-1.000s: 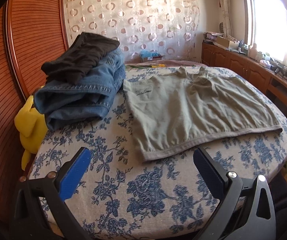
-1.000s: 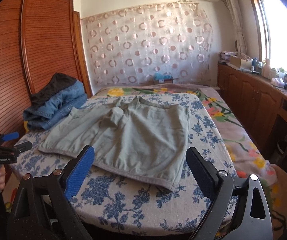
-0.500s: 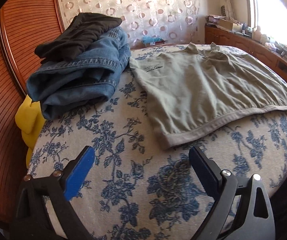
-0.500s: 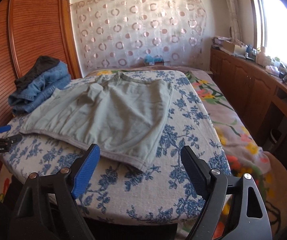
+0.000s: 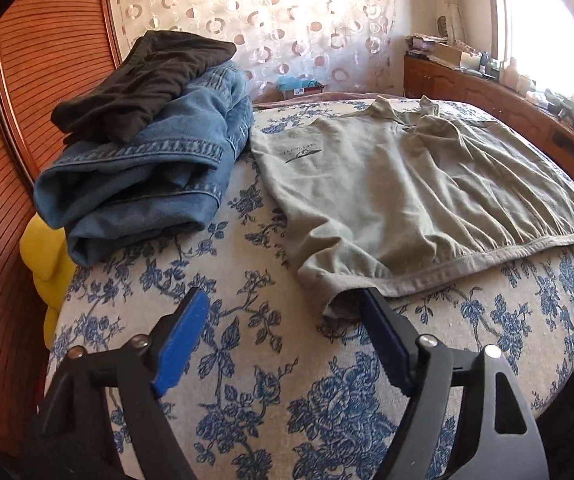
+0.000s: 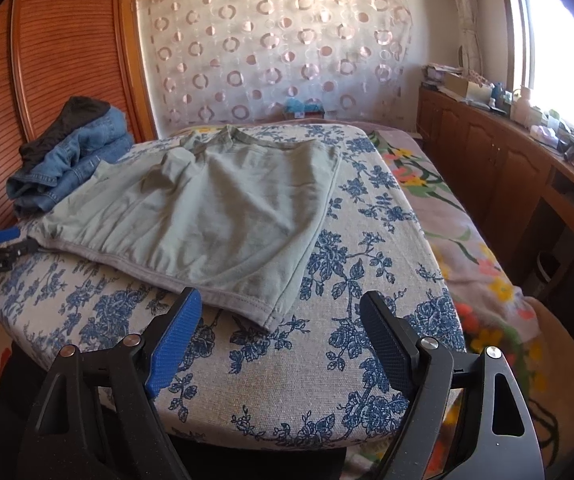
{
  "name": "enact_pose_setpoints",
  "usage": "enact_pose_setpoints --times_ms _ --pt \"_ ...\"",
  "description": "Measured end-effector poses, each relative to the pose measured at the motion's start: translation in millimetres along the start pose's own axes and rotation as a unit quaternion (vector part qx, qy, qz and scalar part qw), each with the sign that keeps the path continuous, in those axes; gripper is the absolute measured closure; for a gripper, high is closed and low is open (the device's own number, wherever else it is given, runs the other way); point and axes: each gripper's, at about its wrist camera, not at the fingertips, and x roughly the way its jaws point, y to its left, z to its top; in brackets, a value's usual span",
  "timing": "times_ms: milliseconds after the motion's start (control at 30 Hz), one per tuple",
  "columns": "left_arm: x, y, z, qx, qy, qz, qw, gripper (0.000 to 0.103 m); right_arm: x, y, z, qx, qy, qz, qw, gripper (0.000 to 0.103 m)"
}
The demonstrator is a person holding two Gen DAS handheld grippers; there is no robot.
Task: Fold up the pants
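Both grippers are closing in on the near hem since a second ago. Left gripper (image 5: 283,334) is hovering spread beside the green pants' (image 5: 419,184) left corner on the bed (image 5: 247,360); right gripper (image 6: 279,334), spread, is straddling the right corner. Pinching both corners evenly should keep the fold square.

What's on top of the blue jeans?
A dark, crumpled piece of clothing lies on top of the folded blue jeans. It covers part of the jeans, so nothing under it shows.
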Motion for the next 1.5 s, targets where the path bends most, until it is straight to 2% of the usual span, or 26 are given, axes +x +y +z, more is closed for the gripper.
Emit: enact_pose_setpoints --times_ms 267,433,567,600,633,1000,1033,1067,1100,1133,1200,1333,1500 --pt "6.1 6.0 1.1 -0.008 0.001 0.008 0.9999 0.028 9.7 5.7 -3.5 -0.024 0.017 0.0 1.0 0.026" --pt "5.9 7.5 -0.9 -0.009 0.003 0.009 0.9999 0.028 17.8 -2.0 -4.5 -0.02 0.035 -0.016 0.999 0.034" --pt "6.5 6.7 -0.5 -0.009 0.003 0.008 0.9999 0.028 20.7 -1.8 -5.2 -0.029 0.04 -0.024 0.998 0.047" --pt "6.6 6.2 0.1 -0.009 0.003 0.008 0.9999 0.028 21.0 -0.3 -4.4 -0.033 0.04 -0.022 0.998 0.055" --pt "6.7 5.7 0.5 -0.009 0.002 0.008 0.9999 0.028 21.1 1.8 -4.2 -0.036 0.04 -0.02 0.998 0.059" --pt "10.6 4.2 6.1 -0.009 0.002 0.003 1.0 0.03 23.3 7.0 -4.7 -0.048 0.049 -0.015 0.998 0.061" --pt "10.5 3.9 6.4 -0.009 0.002 0.0 1.0 0.034 23.5 7.3 -3.6 -0.048 0.047 -0.01 0.998 0.072" --pt "10.4 3.2 6.6 -0.009 0.002 -0.004 0.9999 0.035 23.8 8.2 -2.8 -0.049 0.044 -0.005 0.998 0.077" --pt "10.2 2.7 6.7 -0.009 0.002 -0.007 0.9999 0.04 24.0 9.0 -2.6 -0.05 0.043 -0.002 0.998 0.089" --pt "9.5 1.8 6.4 -0.008 0.001 -0.01 0.9999 0.048 24.2 9.8 -2.3 -0.052 0.041 0.002 0.998 0.092" --pt "8.2 0.2 5.9 -0.007 0.0 -0.02 0.9998 0.056 23.4 9.1 -2.1 -0.05 0.036 -0.001 0.998 0.098" --pt "2.6 -0.4 6.2 -0.016 -0.008 -0.047 0.9987 0.076 21.1 3.4 -1.6 -0.037 0.029 0.003 0.999 0.1" --pt "-8.3 -6.4 7.1 -0.01 -0.017 -0.059 0.998 0.087 16.9 3.3 0.6 -0.037 0.018 0.005 0.999 0.101"
